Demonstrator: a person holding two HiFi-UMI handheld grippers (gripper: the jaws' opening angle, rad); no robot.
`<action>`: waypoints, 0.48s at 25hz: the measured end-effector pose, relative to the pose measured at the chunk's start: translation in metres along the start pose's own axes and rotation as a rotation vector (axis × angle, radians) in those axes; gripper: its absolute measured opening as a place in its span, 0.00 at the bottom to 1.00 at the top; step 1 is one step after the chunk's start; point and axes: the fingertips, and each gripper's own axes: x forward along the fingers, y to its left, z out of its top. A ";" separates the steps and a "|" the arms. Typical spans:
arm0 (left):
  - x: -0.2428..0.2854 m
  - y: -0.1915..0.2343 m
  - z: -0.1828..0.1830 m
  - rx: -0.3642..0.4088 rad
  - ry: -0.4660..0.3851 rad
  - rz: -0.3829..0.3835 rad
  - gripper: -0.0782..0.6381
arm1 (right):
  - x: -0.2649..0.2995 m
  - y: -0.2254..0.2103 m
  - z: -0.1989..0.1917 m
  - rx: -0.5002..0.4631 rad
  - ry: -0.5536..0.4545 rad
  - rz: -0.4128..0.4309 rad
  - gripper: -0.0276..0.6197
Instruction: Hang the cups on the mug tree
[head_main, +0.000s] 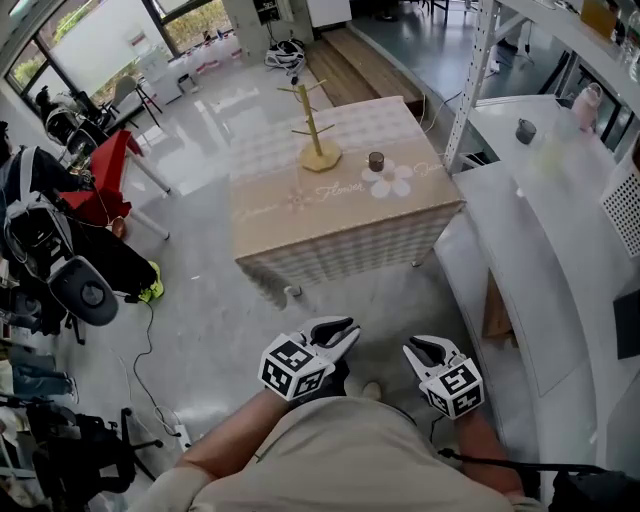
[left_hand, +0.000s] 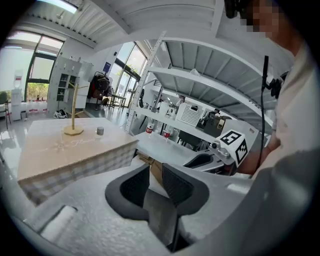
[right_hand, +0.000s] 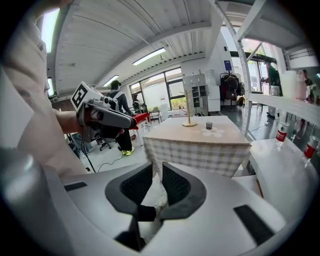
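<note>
One desk (head_main: 300, 235) under a checked cloth, well ahead across the pale floor. On it, one wooden mug tree (head_main: 320, 125), upright near the far edge, pegs bare. Just one cup (head_main: 376, 161), small and dark, upright on the cloth at the edge of a single white flower print (head_main: 392, 181), near the tree's base but not touching it. Two grippers, both held low and close against the person's body, side by side, well apart from the desk and from the cup. Left gripper (head_main: 340, 330): jaws parted by only a narrow slit, nothing between them. Right gripper (head_main: 428, 348): jaws likewise a thin gap apart, gripping nothing. Two marker cubes, one riding on each gripper, patterned faces turned upward in the head view.
</note>
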 end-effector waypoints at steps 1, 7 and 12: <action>0.010 0.012 0.012 -0.001 -0.001 -0.005 0.20 | 0.005 -0.013 0.011 0.001 0.001 -0.010 0.15; 0.077 0.093 0.030 -0.008 0.014 -0.049 0.24 | 0.056 -0.077 0.034 0.043 0.007 -0.103 0.17; 0.121 0.137 0.070 0.005 0.023 -0.064 0.26 | 0.069 -0.119 0.074 0.064 0.004 -0.175 0.18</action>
